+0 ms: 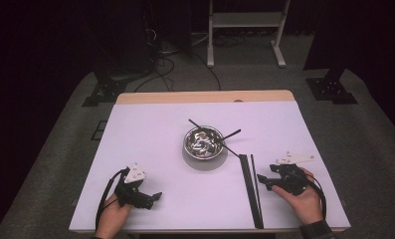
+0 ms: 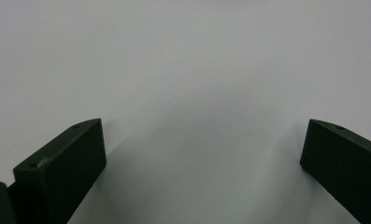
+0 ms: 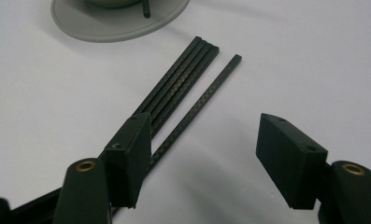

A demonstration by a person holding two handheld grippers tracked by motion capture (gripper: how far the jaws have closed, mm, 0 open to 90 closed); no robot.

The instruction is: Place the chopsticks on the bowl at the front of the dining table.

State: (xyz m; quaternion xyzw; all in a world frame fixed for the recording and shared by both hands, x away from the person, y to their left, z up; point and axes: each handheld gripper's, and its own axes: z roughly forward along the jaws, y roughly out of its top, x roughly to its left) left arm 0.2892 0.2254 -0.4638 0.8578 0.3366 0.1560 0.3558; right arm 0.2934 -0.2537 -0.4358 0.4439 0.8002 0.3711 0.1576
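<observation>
Right gripper view gives me the black rods — slim, square-edged, woven-textured, lying flat near the table's right front edge; my right gripper gapes empty beside them; left gripper wide, empty.

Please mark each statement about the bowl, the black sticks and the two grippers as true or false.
1. The metal bowl has black sticks leaning in it. True.
2. The black sticks on the table lie left of the bowl. False: they lie to its right, beside the right gripper.
3. The right gripper clamps one stick. False: its jaws stand open, with nothing between them.
4. The left gripper is open over bare table. True.
5. One stick lies slightly apart from the bundle. True.
</observation>
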